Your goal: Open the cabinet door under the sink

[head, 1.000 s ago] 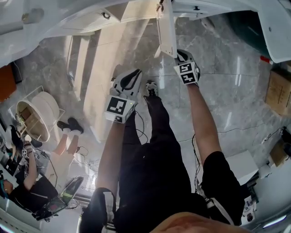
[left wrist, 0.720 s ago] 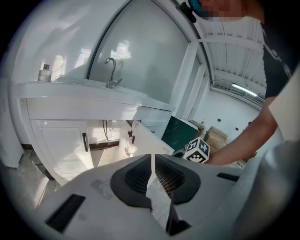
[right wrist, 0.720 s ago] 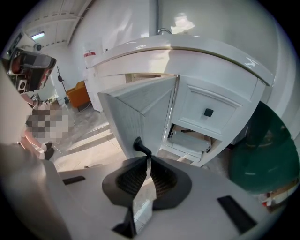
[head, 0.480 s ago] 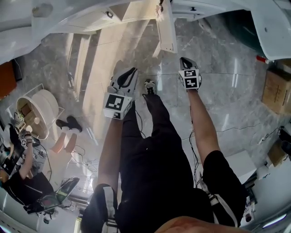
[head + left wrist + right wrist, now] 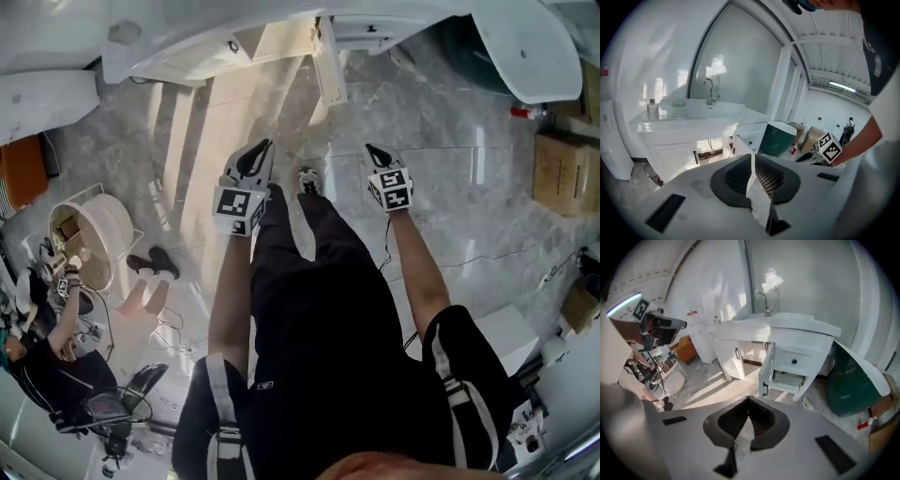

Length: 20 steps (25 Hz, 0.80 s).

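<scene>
The white vanity under the sink has its right cabinet door swung open, black handle on its free edge; in the head view the cabinet door juts out from the vanity at the top. The left door stays closed. My right gripper is shut and empty, well back from the door; from above, the right gripper hovers over the floor. My left gripper is also shut and empty, beside my leg. The left gripper view shows the left gripper facing the vanity from afar.
A green bin with a white lid stands right of the vanity. Cardboard boxes sit at the right wall. A round white basket, a pair of shoes and a seated person are at the left.
My right gripper has drawn back from the open door's edge, and the left one has pulled back too. The vanity now lies farther off. The door stays open.
</scene>
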Available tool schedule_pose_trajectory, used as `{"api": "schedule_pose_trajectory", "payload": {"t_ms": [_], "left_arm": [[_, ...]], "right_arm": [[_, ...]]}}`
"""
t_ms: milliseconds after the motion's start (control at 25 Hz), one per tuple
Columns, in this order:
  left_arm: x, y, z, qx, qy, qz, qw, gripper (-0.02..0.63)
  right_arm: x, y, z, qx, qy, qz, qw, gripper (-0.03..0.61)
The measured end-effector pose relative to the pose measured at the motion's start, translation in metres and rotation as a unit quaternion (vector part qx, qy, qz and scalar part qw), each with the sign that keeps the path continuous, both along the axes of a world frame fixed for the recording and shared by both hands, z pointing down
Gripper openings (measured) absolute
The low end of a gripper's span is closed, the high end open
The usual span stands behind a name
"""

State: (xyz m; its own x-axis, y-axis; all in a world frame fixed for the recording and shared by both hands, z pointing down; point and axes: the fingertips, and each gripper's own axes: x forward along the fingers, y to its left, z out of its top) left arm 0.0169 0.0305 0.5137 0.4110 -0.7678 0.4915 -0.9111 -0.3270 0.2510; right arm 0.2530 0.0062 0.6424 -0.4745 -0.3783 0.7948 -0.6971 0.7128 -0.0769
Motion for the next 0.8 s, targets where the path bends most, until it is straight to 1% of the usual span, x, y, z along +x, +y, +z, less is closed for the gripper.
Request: {"api": "schedule_pose_trajectory", "payload": {"t_ms": [240, 400, 600, 800], "left_arm": [[0.003, 0.018, -0.048, 0.026, -0.014, 0.009, 0.9995, 0.034], [0.001, 0.031, -0.066, 0.027, -0.013, 0.015, 0.9994, 0.034], [0.001, 0.045, -0.072, 0.028, -0.015, 0.030, 0.9990, 0.034], [0.004, 0.043, -0.085, 0.037, -0.019, 0.065, 0.9970, 0.034]], "right_arm": [[-0.039, 0.016, -0.093, 0.051, -0.046, -0.054, 0.996, 0.058], [-0.070, 0.026, -0.138, 0.080, -0.072, -0.085, 0.991, 0.058], [-0.099, 0.036, -0.171, 0.106, -0.085, -0.119, 0.984, 0.058], [-0.116, 0.033, -0.190, 0.131, -0.093, -0.126, 0.979, 0.058]]}}
